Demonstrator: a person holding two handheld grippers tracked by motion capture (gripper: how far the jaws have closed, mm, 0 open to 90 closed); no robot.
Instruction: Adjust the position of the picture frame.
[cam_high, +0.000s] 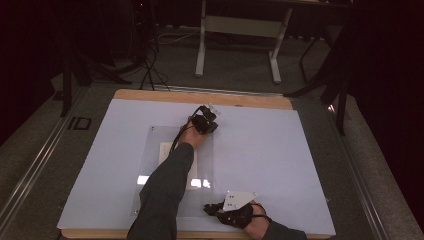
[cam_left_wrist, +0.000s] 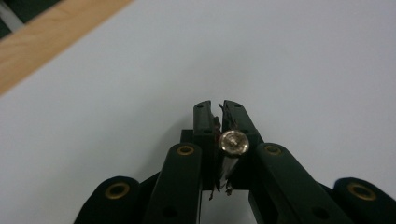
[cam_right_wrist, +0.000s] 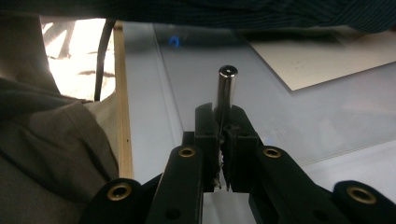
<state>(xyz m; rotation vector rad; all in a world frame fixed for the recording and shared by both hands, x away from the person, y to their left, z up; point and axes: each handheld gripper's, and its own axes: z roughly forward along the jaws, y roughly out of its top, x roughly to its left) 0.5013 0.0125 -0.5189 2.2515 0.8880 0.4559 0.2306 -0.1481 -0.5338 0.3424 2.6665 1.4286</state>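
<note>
Left gripper view shows the left gripper (cam_left_wrist: 220, 108) with jaws nearly closed on a small metal pin (cam_left_wrist: 234, 143), held above the white table (cam_left_wrist: 303, 56). The right gripper (cam_right_wrist: 223, 112), at the table's near edge, pinches a metal cylinder (cam_right_wrist: 227, 86) the same way. Both pieces seem to be in mid-carry; the next move probably calls for bringing them together or setting each down, though no target is evident.

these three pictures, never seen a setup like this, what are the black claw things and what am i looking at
A person holds two hand-held grippers. The high view looks down on a white table with a clear sheet over a paper. The left gripper reaches far across; the right gripper sits near the front edge. The other two pictures come from cameras riding on each gripper. The left gripper's jaws pinch a small metal rod, seen end-on; the right gripper's jaws hold a similar metal cylinder.
</note>
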